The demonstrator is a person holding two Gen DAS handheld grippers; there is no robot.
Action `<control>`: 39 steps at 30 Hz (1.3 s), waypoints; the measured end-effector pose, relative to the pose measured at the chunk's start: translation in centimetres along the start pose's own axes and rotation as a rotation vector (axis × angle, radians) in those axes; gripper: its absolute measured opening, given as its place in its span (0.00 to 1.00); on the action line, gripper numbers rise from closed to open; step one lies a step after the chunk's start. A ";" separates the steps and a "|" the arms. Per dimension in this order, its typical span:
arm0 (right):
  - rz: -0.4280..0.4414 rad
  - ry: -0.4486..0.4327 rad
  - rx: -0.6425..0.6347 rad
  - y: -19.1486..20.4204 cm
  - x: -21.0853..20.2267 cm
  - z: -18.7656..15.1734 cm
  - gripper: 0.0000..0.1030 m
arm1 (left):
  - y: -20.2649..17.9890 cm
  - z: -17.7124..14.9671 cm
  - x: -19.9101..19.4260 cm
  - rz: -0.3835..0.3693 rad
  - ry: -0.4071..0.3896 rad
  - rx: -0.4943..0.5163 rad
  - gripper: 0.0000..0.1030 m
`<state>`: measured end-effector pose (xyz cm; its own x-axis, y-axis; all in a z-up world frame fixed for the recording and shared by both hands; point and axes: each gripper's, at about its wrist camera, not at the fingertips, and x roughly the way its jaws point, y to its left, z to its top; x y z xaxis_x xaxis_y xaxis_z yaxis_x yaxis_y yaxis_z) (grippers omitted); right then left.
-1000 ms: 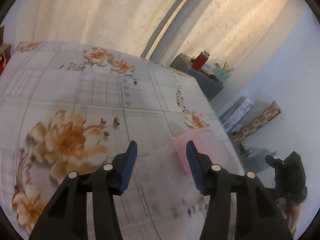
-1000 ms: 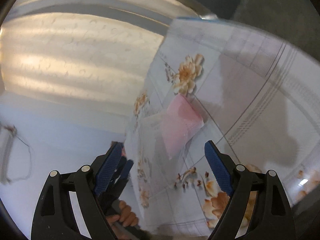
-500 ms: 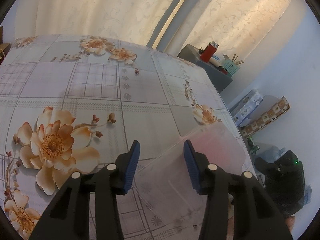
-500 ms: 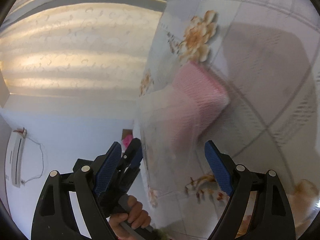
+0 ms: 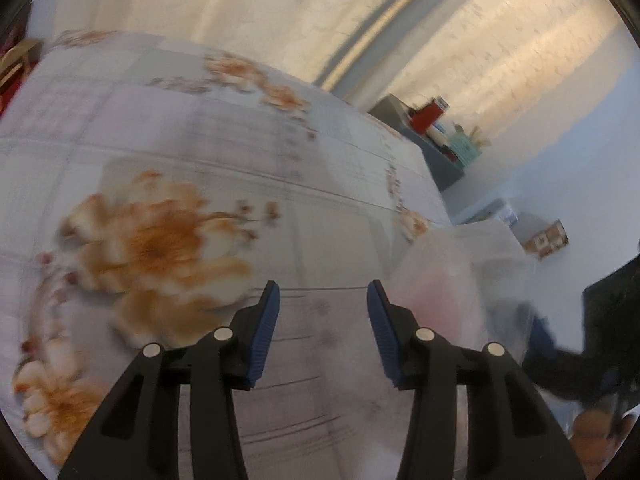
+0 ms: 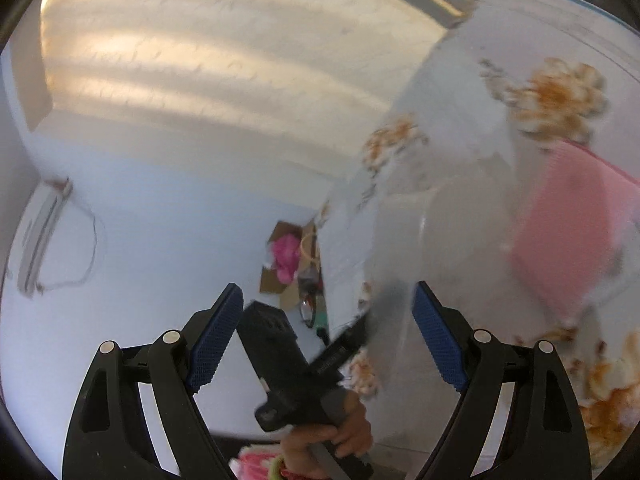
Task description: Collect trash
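both grippers' jaws apart, empty: left gripper point(image 5: 323, 292), right gripper point(image 6: 328, 296); clear bag point(image 6: 460, 232) beside.

Two black two-finger tongs with blue ribbed pads: the left tongs point(image 5: 323, 320) and the right tongs point(image 6: 328, 340). One desk under a grey-checked cloth printed with orange flowers point(image 5: 200, 152). One clear plastic bag point(image 5: 472, 280) with one pink flat sheet point(image 6: 568, 232) showing through it. One hand point(image 6: 340, 436) gripping a handle. One open brown cardboard box point(image 6: 280, 268). One red box point(image 5: 428, 114) on one grey cabinet point(image 5: 436, 156).
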<state>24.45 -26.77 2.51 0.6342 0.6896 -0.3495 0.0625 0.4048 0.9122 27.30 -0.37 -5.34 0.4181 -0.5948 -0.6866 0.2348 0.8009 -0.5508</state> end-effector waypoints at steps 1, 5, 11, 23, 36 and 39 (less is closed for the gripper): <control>-0.003 0.015 -0.014 0.4 0.9 -0.2 0.80 | 0.9 -0.1 -0.7 0.010 -0.009 -0.020 0.46; -0.019 0.081 -0.053 2.1 4.6 -0.4 0.80 | 4.3 -0.7 -3.6 0.038 -0.059 -0.089 0.50; -0.057 0.090 -0.105 3.2 5.0 -2.0 0.80 | 6.2 -1.5 -6.6 0.024 -0.105 -0.114 0.52; -0.460 -0.150 0.030 -5.1 -7.2 -0.9 0.80 | 0.5 -1.9 -5.4 -0.047 -0.102 0.116 0.56; -0.528 -0.064 0.250 -10.7 -1.9 2.2 0.87 | -2.3 -1.8 -1.4 0.039 -0.063 0.224 0.56; -0.634 -0.046 0.149 -9.4 -0.7 3.3 0.87 | -2.5 -1.8 -1.3 0.064 -0.068 0.243 0.56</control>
<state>25.94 -33.07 -5.08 0.4719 0.3166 -0.8228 0.5391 0.6348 0.5535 24.57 -1.70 -3.97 0.4945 -0.5433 -0.6784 0.4066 0.8345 -0.3719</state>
